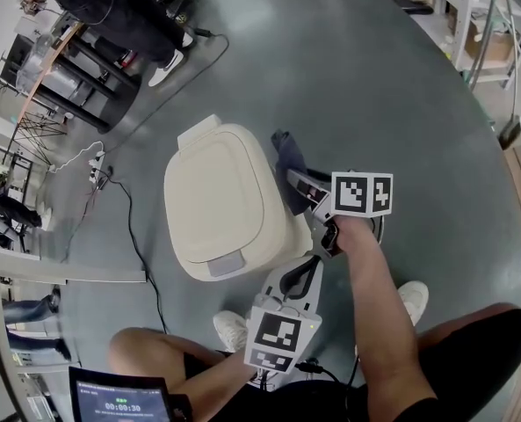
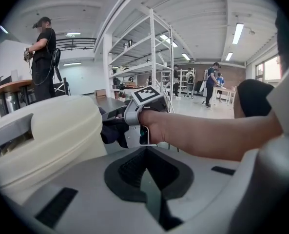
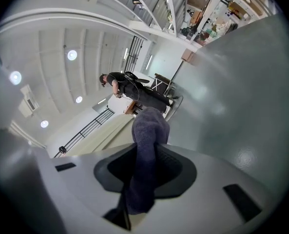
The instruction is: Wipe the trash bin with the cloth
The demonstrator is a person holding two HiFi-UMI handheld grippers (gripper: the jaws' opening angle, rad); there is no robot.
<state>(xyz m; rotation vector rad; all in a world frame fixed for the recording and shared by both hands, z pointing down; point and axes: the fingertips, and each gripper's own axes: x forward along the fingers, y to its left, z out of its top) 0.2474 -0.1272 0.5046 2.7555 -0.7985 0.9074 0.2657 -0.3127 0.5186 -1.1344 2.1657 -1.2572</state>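
Right gripper (image 1: 293, 179) jaws were clamped on the dark cloth (image 3: 147, 140). The cloth ran out between the jaws and bunched just past their tips, against the side of the cream trash bin (image 1: 220, 200). The bin stood on the grey floor (image 1: 374, 77) with its lid down. Left gripper (image 1: 304, 271) jaws were together with nothing between them. The bin wall was just left of those jaws, and the right gripper was ahead of them, apart.
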